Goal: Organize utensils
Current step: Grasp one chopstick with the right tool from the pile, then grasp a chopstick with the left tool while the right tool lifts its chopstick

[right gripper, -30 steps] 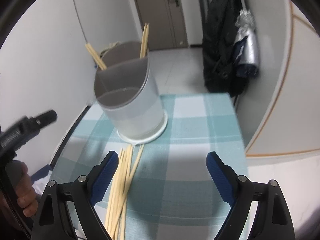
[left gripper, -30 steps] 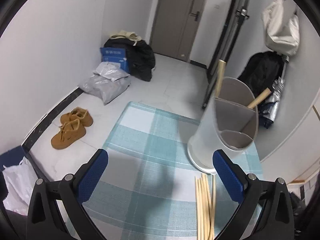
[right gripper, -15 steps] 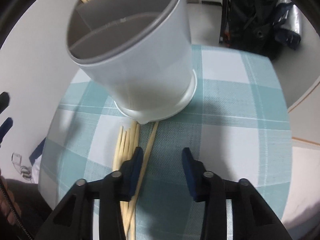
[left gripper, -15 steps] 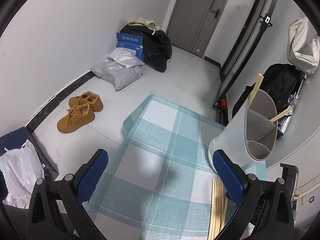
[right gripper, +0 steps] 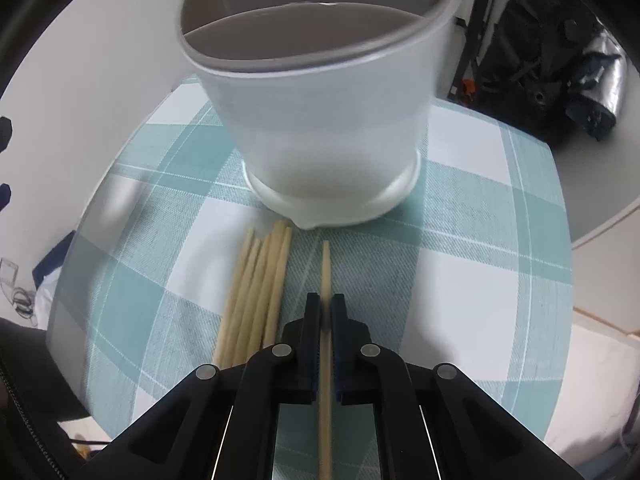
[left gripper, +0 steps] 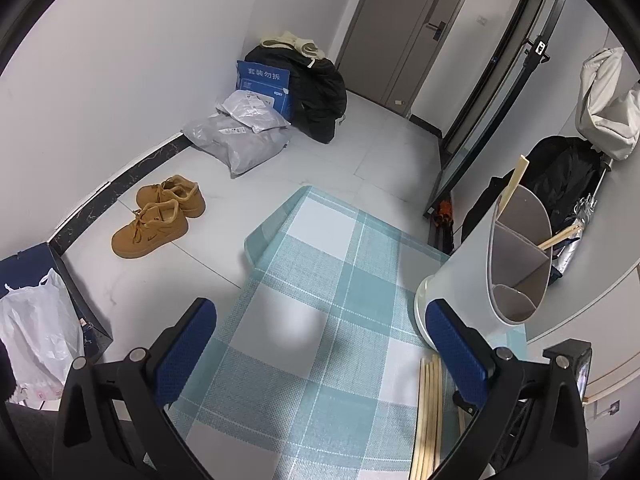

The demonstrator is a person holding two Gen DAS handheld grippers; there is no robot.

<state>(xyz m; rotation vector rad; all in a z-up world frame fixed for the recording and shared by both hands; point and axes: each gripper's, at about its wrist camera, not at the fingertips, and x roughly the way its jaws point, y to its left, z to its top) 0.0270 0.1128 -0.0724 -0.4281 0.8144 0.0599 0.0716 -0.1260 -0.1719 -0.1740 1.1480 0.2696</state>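
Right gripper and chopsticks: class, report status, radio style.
Right gripper shut on one chopstick. Left gripper open, empty. Loose chopsticks beside it; holder ahead, path clear.

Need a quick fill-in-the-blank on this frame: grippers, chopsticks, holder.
The right gripper is shut on a single ____.
The left gripper is ____ and holds nothing.
The loose chopsticks lie on a checked ____.
The white utensil holder stands ____ on the table.

Missing: chopstick; open; tablecloth; upright

Right claw (right gripper: 326, 312) has closed onto one chopstick (right gripper: 326, 268).
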